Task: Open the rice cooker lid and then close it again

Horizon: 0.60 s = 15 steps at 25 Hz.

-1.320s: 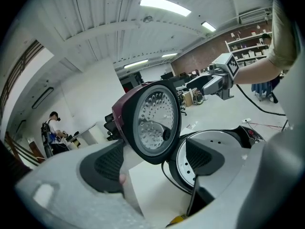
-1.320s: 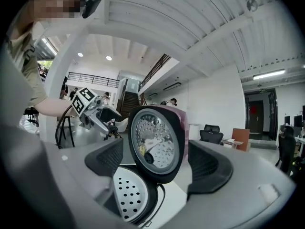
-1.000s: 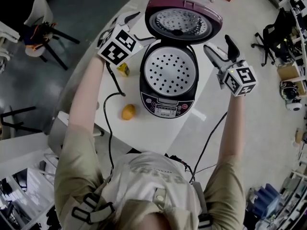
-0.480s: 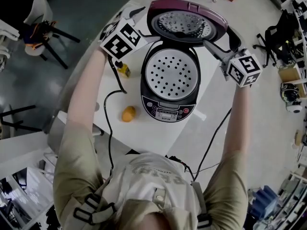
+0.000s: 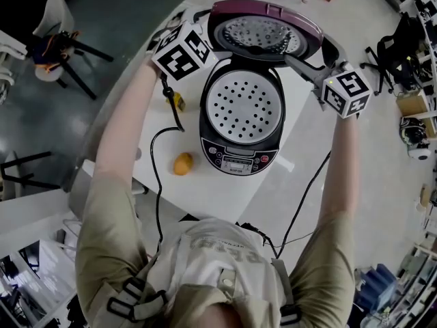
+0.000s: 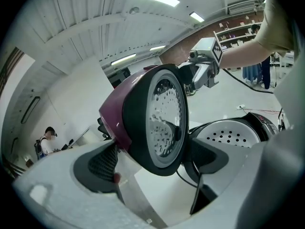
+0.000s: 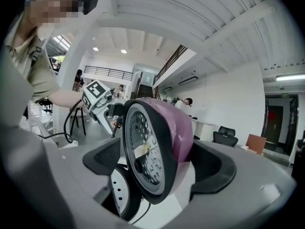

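Rice cooker (image 5: 240,125) on table (image 5: 205,190), lid (image 5: 263,29) raised behind it. Left gripper (image 5: 203,24) at lid's left edge, right gripper (image 5: 311,55) at its right. Fruit (image 5: 182,163) left of cooker.

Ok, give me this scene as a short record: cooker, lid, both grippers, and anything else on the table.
Rice cooker: on the white table, perforated tray inside
Lid: open, upright
Left gripper: jaws apart, just been opening, lid edge between them
Right gripper: jaws apart, just been opening, opposite lid edge between them
Other: orange fruit near cooker
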Tool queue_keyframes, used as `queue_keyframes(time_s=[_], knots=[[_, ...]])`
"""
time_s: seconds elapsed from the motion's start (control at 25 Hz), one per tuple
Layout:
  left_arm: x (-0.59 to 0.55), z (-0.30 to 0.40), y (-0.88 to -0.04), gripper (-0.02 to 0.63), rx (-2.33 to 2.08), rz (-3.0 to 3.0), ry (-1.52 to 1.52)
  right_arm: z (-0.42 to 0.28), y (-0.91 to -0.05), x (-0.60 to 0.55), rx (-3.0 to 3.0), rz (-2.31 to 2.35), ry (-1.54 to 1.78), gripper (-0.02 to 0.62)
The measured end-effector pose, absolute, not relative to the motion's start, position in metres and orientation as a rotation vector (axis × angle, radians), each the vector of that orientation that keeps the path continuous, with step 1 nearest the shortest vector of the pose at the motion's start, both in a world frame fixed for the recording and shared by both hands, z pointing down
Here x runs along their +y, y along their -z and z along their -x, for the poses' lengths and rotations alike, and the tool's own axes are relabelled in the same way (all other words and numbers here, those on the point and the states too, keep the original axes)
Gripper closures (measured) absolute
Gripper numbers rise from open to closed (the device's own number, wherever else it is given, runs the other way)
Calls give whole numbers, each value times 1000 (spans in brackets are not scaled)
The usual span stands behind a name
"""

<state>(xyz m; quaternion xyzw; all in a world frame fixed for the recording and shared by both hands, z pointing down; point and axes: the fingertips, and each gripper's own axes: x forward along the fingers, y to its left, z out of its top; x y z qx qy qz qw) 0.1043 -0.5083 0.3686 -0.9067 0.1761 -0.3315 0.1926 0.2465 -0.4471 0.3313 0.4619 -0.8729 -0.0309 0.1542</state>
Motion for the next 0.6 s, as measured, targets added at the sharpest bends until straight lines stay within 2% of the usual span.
queue_keyframes(time_s=[0.6], knots=[[-491,-98,-371,106,489,2516,955,-241,-331,-430,-2528,-1310,100,155]])
